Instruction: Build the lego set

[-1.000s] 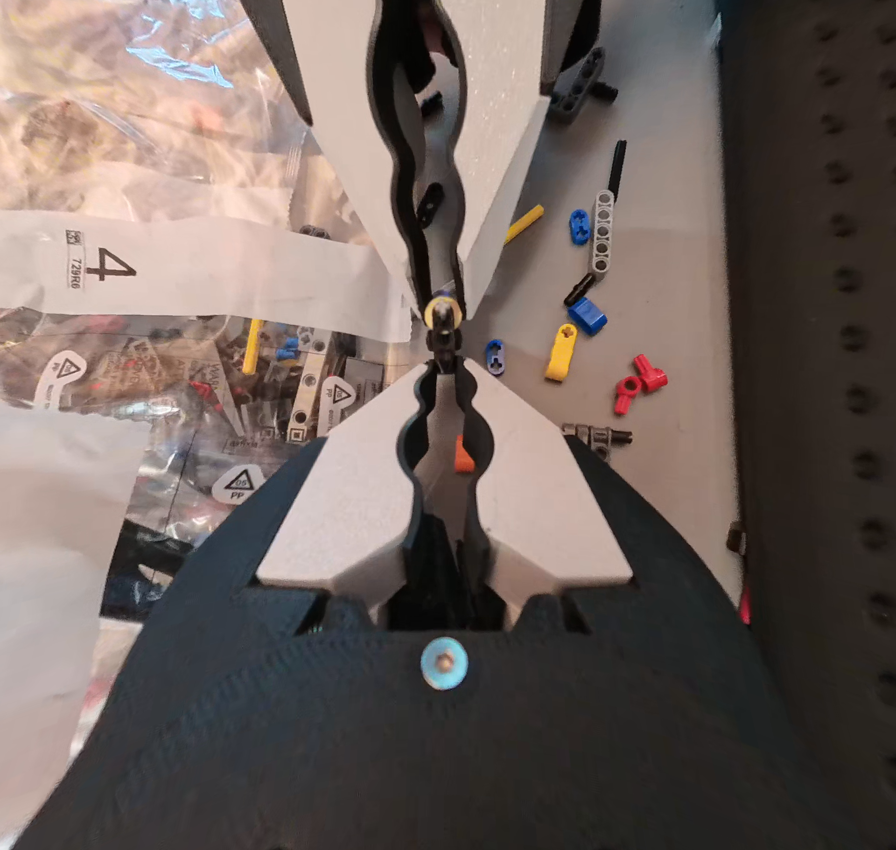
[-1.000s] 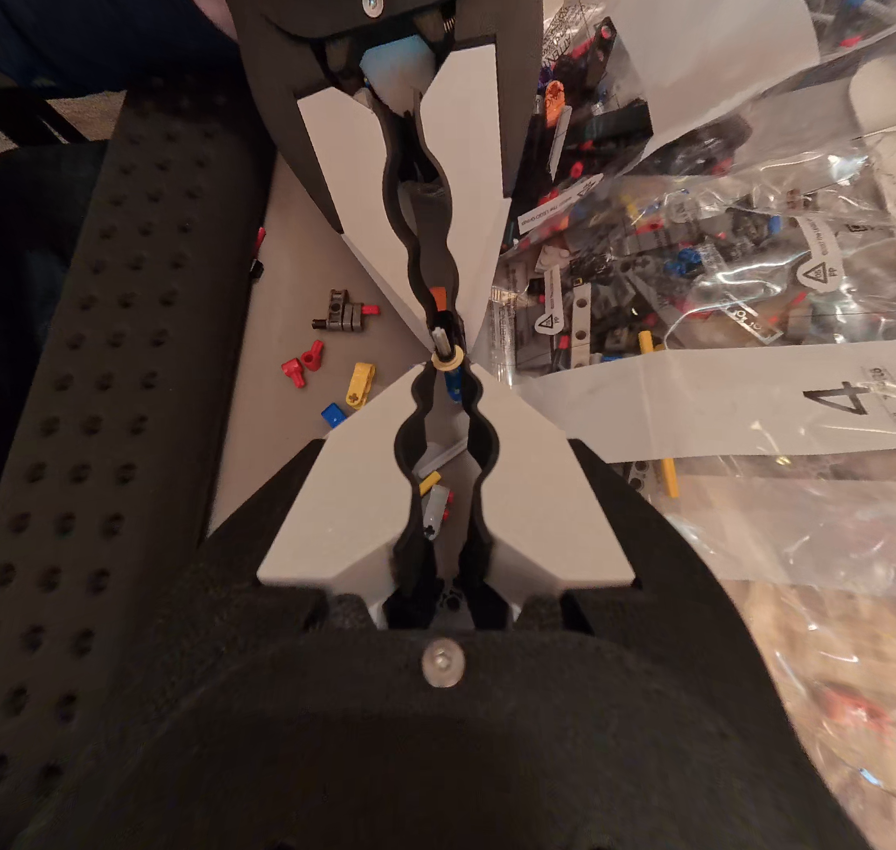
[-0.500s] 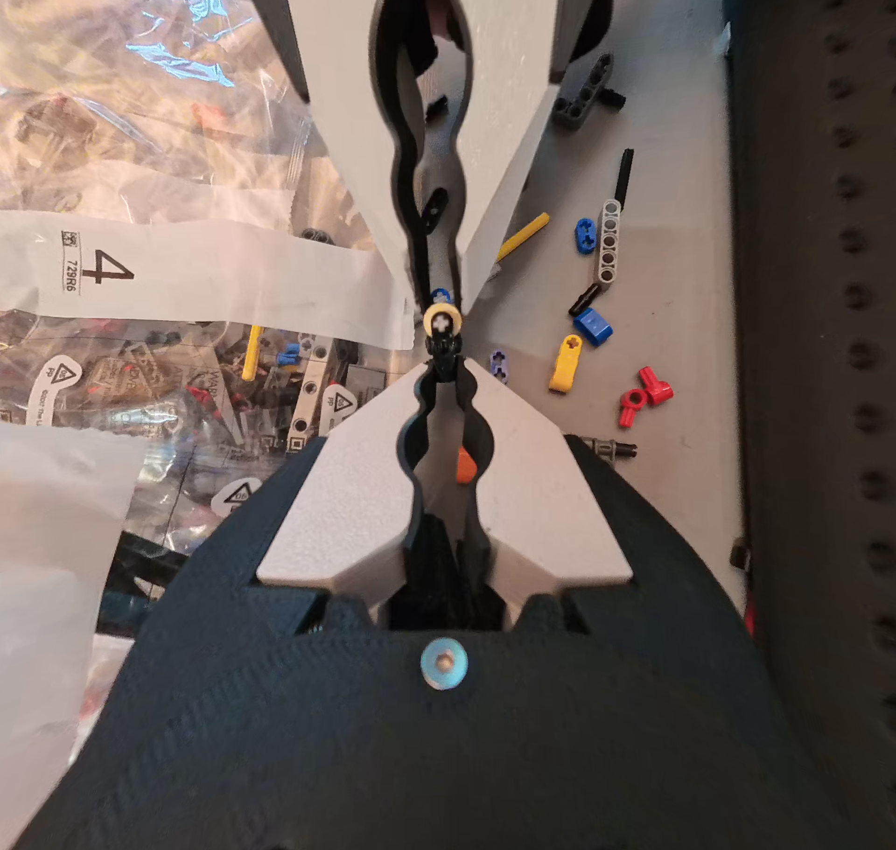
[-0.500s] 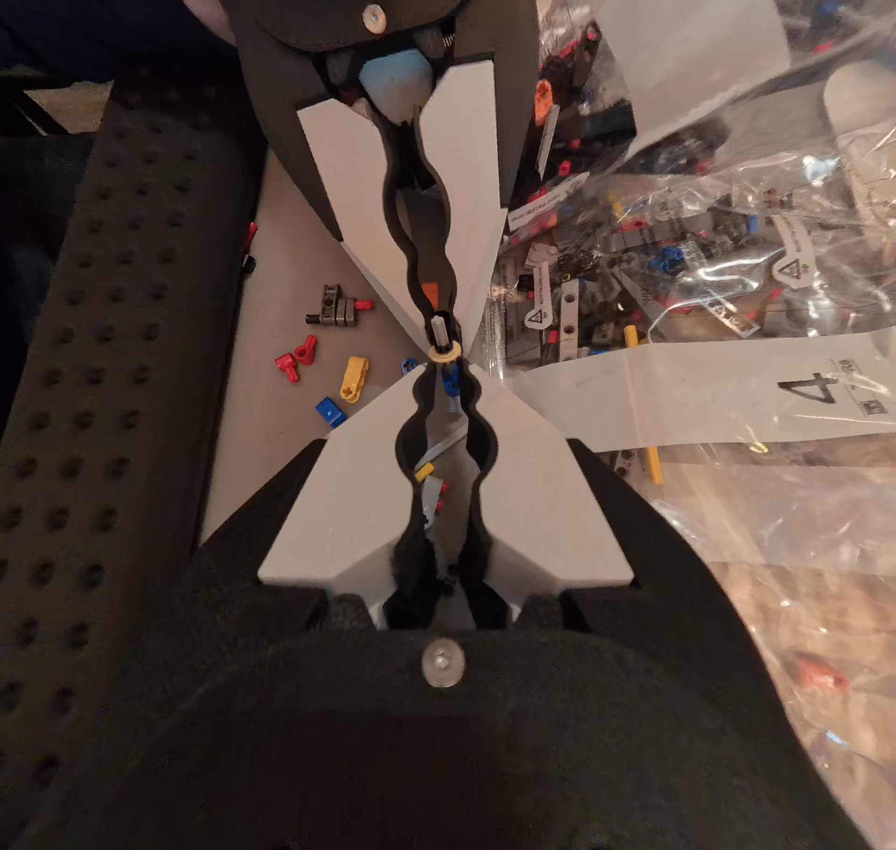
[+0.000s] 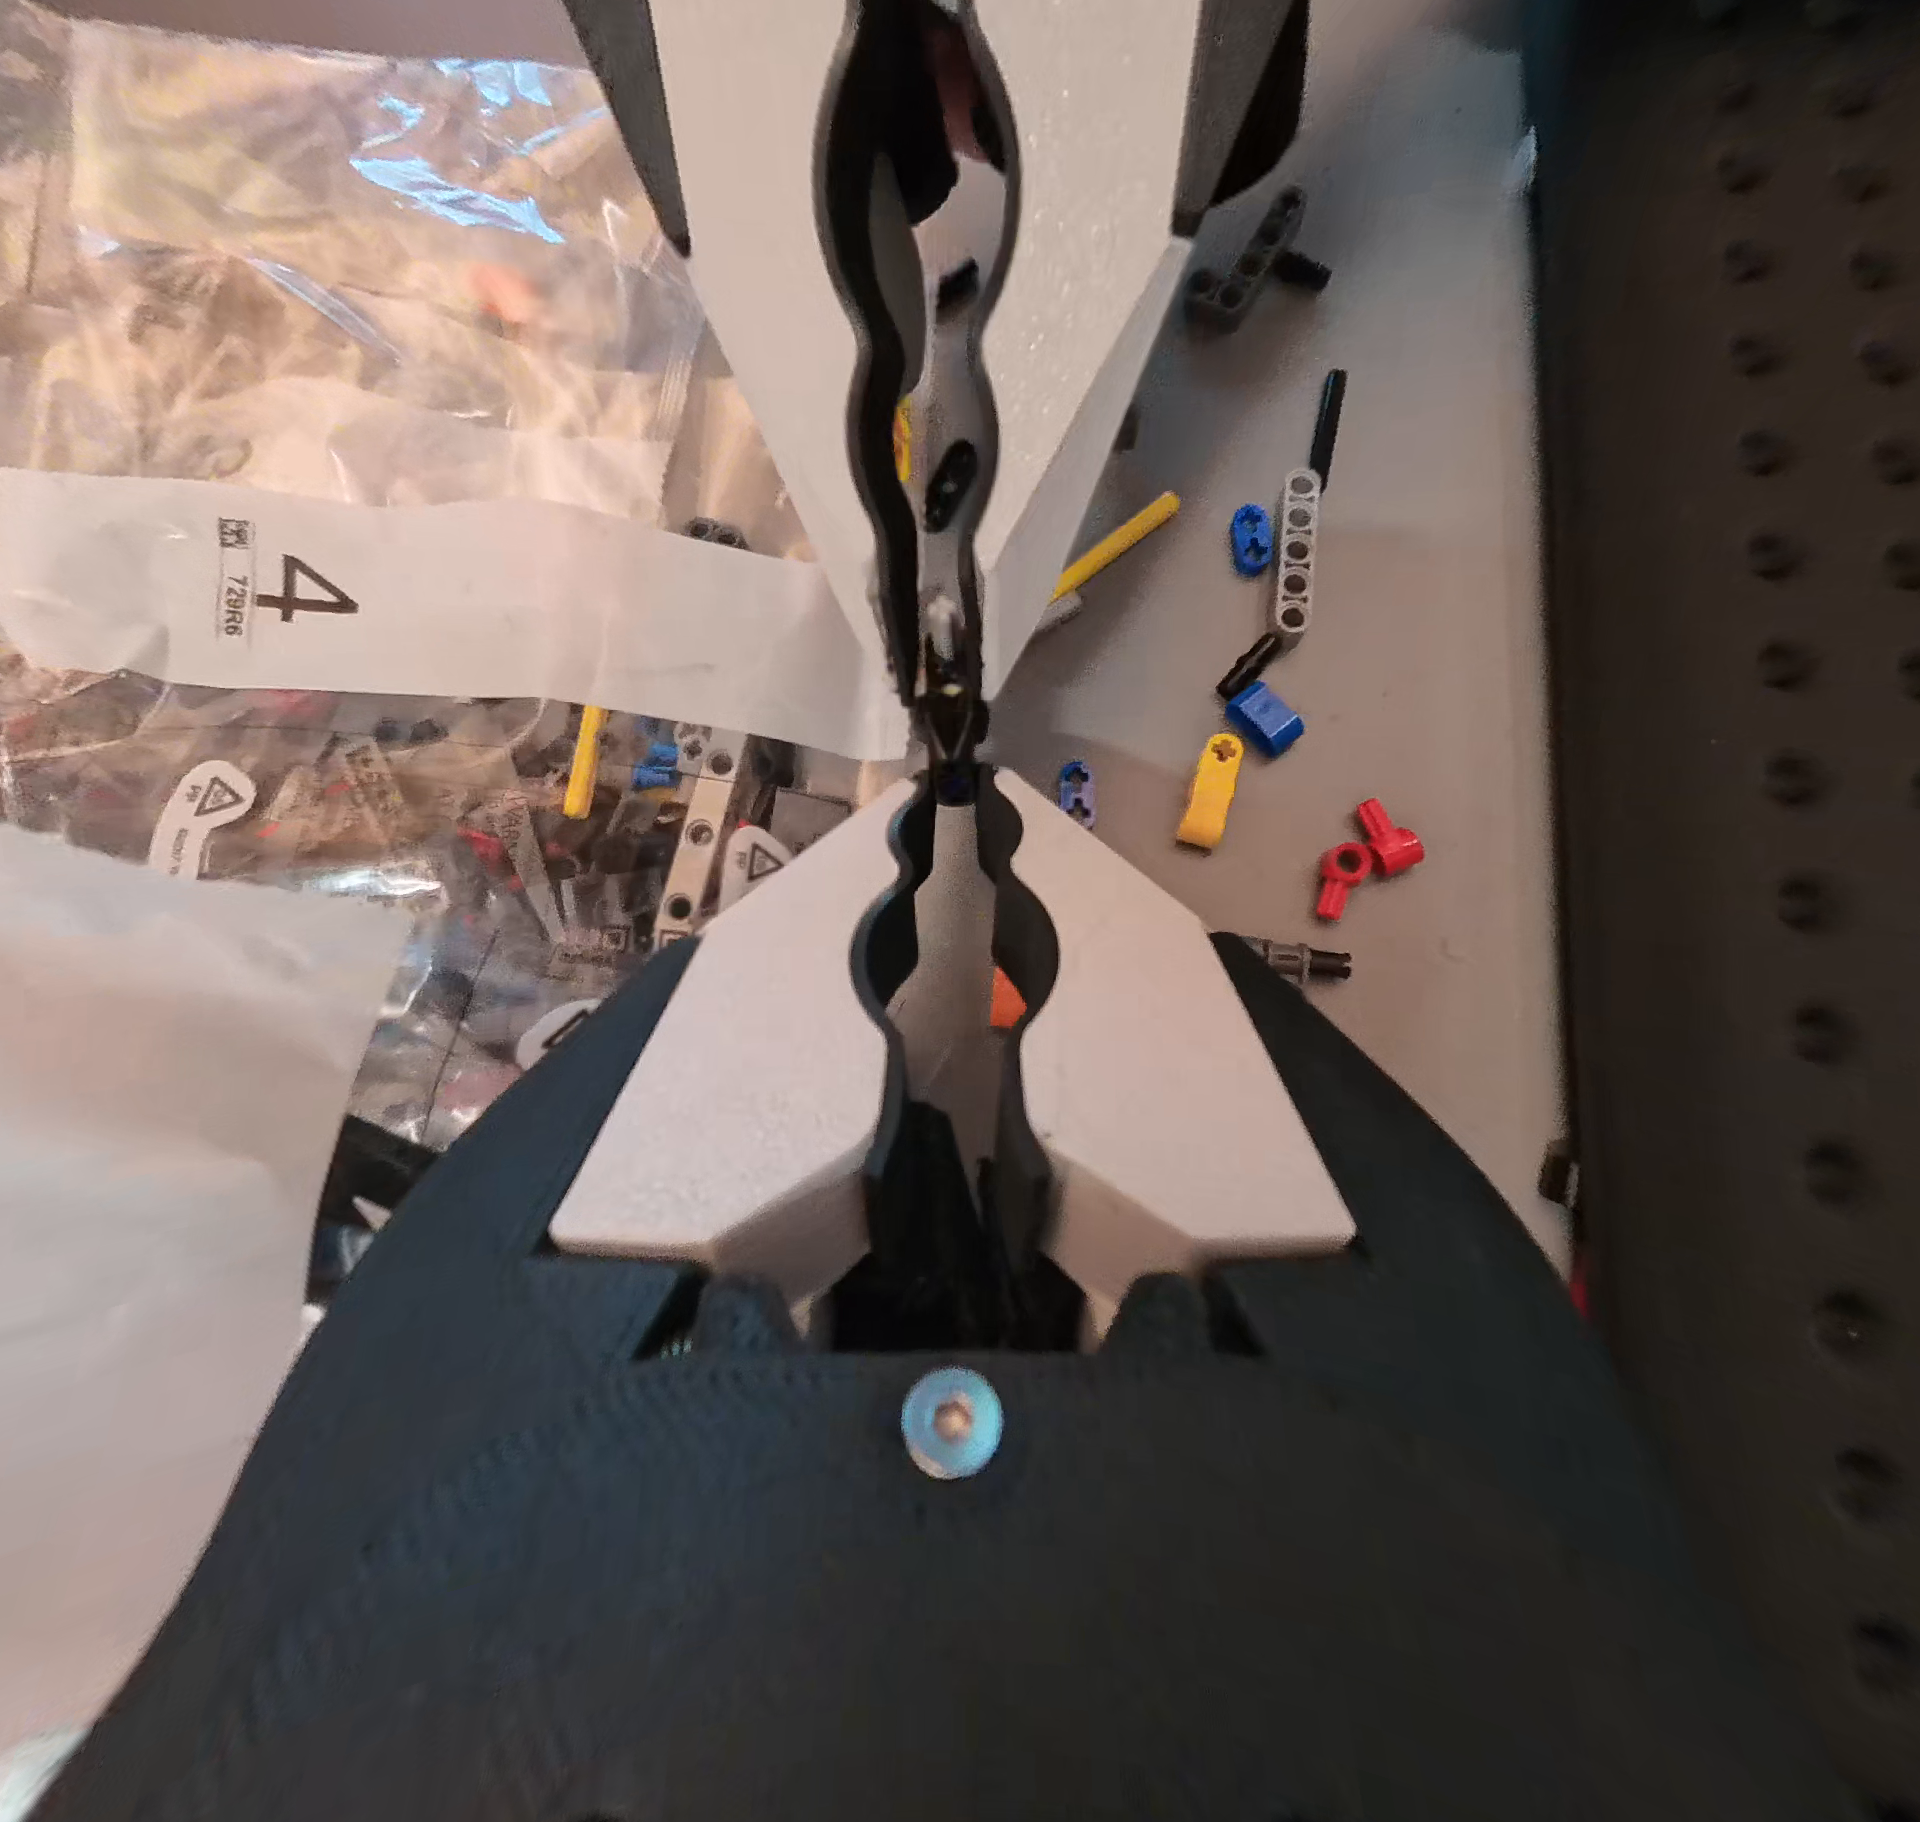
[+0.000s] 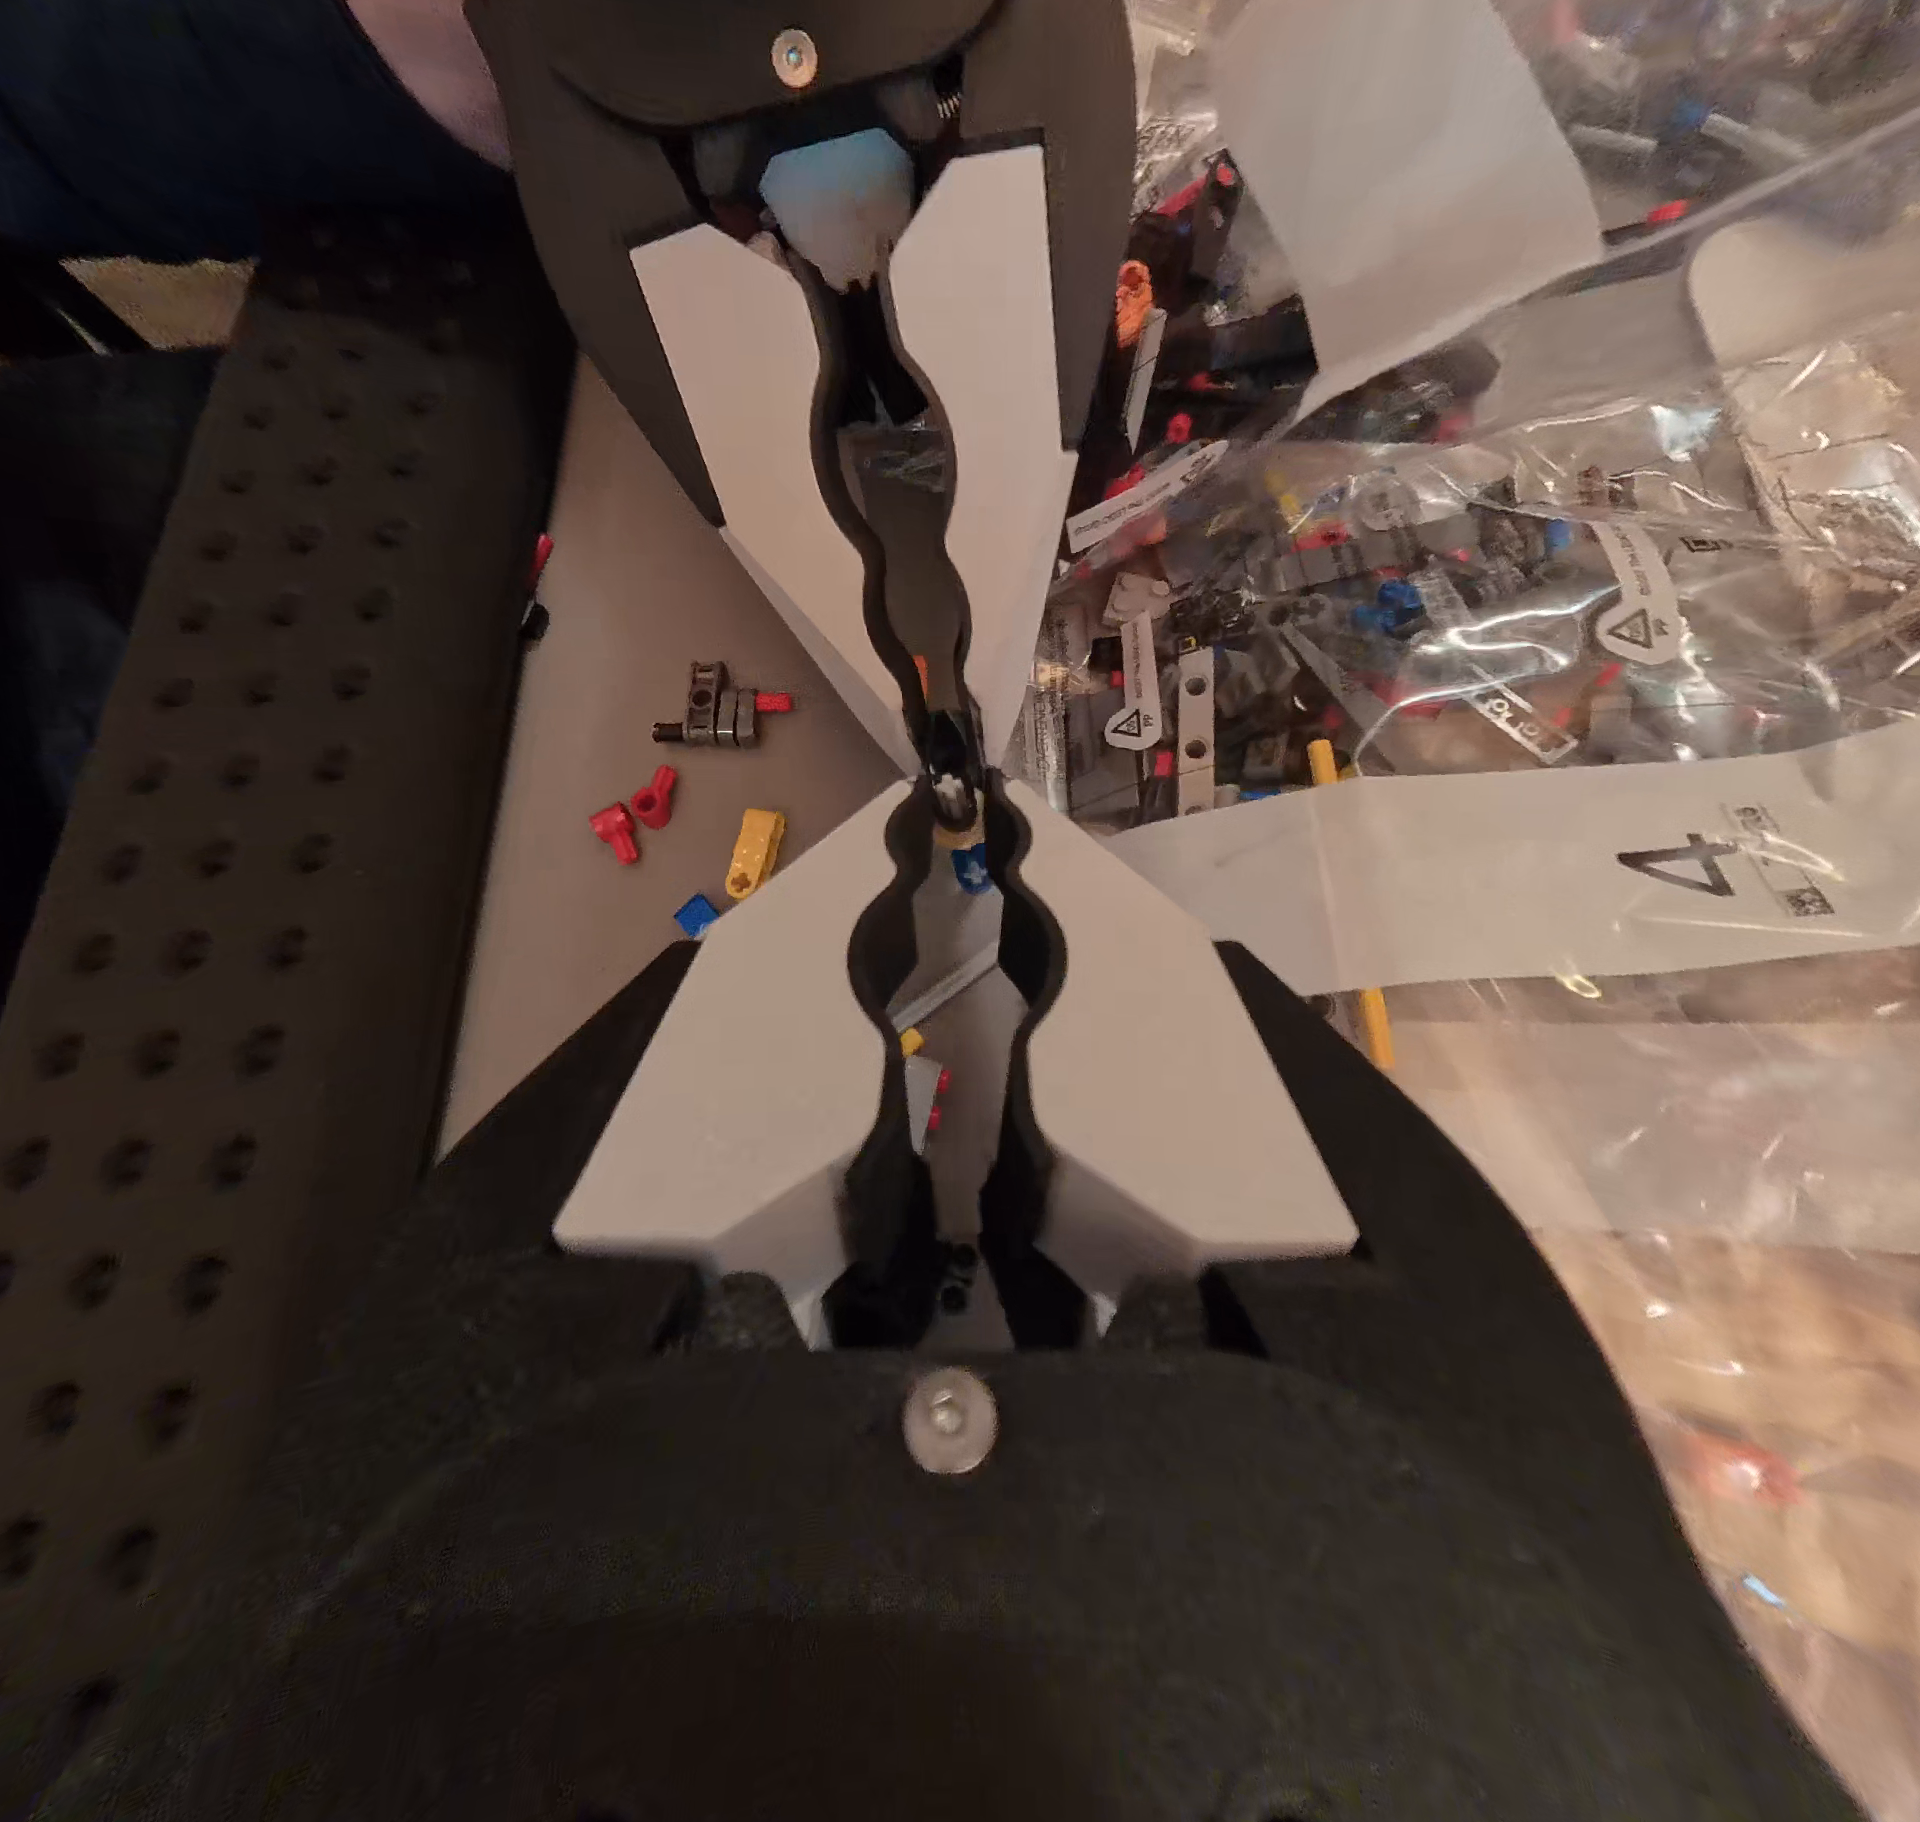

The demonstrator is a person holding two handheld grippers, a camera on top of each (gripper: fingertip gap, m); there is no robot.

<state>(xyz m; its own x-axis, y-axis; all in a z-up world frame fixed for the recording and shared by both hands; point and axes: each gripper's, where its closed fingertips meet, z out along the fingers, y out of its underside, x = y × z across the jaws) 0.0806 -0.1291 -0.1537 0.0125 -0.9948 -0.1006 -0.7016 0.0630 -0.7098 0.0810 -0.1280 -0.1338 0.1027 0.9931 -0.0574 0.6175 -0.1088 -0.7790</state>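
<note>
My left gripper (image 5: 951, 785) is shut on a small black connector (image 5: 951, 733). My right gripper (image 6: 956, 798) comes in from the opposite side and is shut on a short light axle (image 6: 951, 790) that carries a tan bush (image 6: 961, 830) and a blue piece (image 6: 975, 873). The two grippers meet tip to tip above the grey table (image 5: 1434, 525). The black connector (image 6: 943, 744) sits against the axle's end. The joint itself is mostly hidden by the fingertips. In the left wrist view the right gripper (image 5: 945, 671) points down from the top.
Loose parts lie on the table: a yellow connector (image 5: 1210, 790), red pieces (image 5: 1366, 853), a blue piece (image 5: 1262, 718), a grey beam (image 5: 1297, 551), a yellow axle (image 5: 1117, 546). Clear bags of parts (image 5: 364, 609) cover one side. A black perforated pad (image 5: 1745, 629) borders the other. Left and right tips are no more than a few centimetres apart.
The two grippers have closed the gap between them. The tan bush, seen earlier between the tips, now sits inside the right gripper's jaws, with the black connector pressed up to it.
</note>
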